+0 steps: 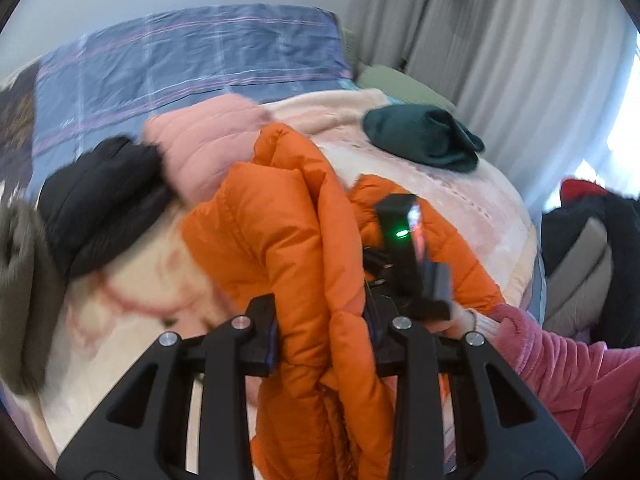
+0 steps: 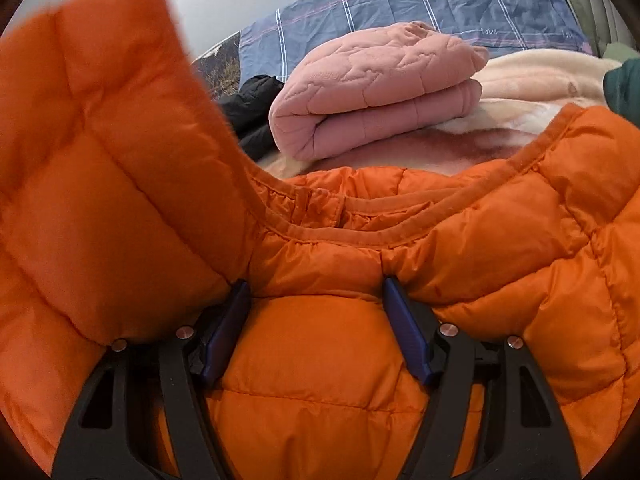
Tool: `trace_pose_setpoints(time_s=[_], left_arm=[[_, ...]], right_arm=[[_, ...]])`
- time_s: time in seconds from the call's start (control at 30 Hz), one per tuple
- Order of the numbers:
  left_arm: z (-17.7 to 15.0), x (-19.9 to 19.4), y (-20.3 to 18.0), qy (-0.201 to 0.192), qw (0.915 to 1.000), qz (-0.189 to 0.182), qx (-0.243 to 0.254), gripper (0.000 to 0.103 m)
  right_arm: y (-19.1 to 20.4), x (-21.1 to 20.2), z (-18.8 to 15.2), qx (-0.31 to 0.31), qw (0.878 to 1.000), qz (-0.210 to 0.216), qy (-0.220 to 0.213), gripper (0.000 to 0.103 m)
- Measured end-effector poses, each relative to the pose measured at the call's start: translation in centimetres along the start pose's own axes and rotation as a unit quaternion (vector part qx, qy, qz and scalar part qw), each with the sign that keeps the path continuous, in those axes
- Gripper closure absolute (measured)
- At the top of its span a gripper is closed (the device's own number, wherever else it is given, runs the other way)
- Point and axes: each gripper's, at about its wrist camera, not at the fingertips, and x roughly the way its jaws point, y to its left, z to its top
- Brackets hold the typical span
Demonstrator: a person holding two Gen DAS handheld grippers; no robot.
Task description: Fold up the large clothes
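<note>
An orange puffer jacket (image 1: 288, 240) is held up over a bed. My left gripper (image 1: 322, 328) is shut on a thick fold of it, which hangs between the jaws. In the right wrist view the same orange jacket (image 2: 320, 360) fills the frame. My right gripper (image 2: 316, 304) has its blue pads (image 2: 408, 336) apart with the jacket's padded fabric bulging between them, just below the collar seam. A flap of the jacket rises at the upper left. The right gripper's body (image 1: 404, 240) shows behind the jacket in the left wrist view.
On the pink blanket (image 1: 460, 200) lie a folded pink quilted garment (image 2: 376, 88), a black jacket (image 1: 100, 204) and a dark green folded item (image 1: 424, 140). A blue plaid duvet (image 1: 180, 64) lies at the back. Curtains (image 1: 500, 40) hang at the right. A pink sleeve (image 1: 560, 360) is at lower right.
</note>
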Motion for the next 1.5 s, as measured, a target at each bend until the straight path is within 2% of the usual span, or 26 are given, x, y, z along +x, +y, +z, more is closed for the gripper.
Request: trace_pose_setpoints(time_s=[0.07,0.13,0.33,0.47,0.57,0.63,0.7,0.73,0.77,0.83,1.0,1.13,1.27,1.33,1.43,1.5], left_arm=[[1.2,1.0,-1.9,0.014,0.9996,0.008,0.025,0.071],[2.0,1.8,-3.0,0.027,0.9991,0.013,0.029,0.071],[3.8,3.8,-4.1,0.05,0.9983,0.026,-0.018,0.071],[3.9,4.2,-4.5,0.045,0.998,0.029,-0.034,0.073],[3.6,4.0,-4.7,0.038,0.9981,0.036,-0.033,0.075],[3.6,3.8,-4.6,0.034,0.9979,0.039,-0.038,0.076],[3.6,3.6,-4.5,0.027,0.998,0.034,-0.046,0.077],[3.7,3.5,-4.7,0.023,0.9982,0.028,-0.048,0.077],[4.0,3.6,-5.0,0.019,0.9984,0.016,-0.051,0.078],[4.5,4.3,-5.9,0.019,0.9987,0.008,-0.047,0.078],[5.6,7.0,-7.6,0.05,0.9973,0.01,-0.053,0.078],[6.6,7.8,-9.8,0.054,0.9977,0.024,-0.032,0.078],[7.4,9.4,-11.7,0.066,0.997,0.035,-0.019,0.077],[7.8,10.9,-13.0,0.077,0.9965,0.027,-0.015,0.076],[8.4,13.3,-14.9,0.1,0.9949,0.012,-0.006,0.07],[8.6,15.5,-16.4,0.121,0.9926,-0.002,-0.003,0.065]], right_arm=[[-0.3,-0.1,0.0,0.008,1.0,0.012,-0.002,0.033],[-0.6,-0.3,0.0,0.016,1.0,0.022,-0.005,0.033],[-0.7,-0.6,0.1,0.026,0.999,0.029,-0.009,0.034],[-0.7,-2.7,0.3,0.067,0.998,-0.003,-0.013,0.042],[0.1,-6.5,-0.1,0.055,0.998,-0.022,-0.016,0.046],[-0.8,-8.2,-0.8,0.07,0.997,0.024,-0.009,0.052],[-2.4,-7.7,-2.0,0.117,0.99,0.082,0.02,0.067],[-3.3,-6.5,-2.8,0.135,0.986,0.09,0.03,0.07],[-3.5,-5.9,-3.2,0.134,0.987,0.088,0.027,0.078],[-3.6,-4.6,-3.7,0.128,0.987,0.097,0.02,0.082],[-3.2,-5.9,-4.0,0.125,0.988,0.084,0.016,0.082],[-3.4,-11.1,-6.0,0.131,0.989,0.066,-0.019,0.081],[-3.7,-16.3,-9.4,0.111,0.99,0.075,-0.052,0.081],[-4.1,-18.5,-11.2,0.101,0.991,0.056,-0.066,0.081],[-5.2,-20.6,-13.4,0.097,0.992,0.004,-0.08,0.081],[-6.0,-21.0,-14.5,0.108,0.991,-0.001,-0.078,0.081]])
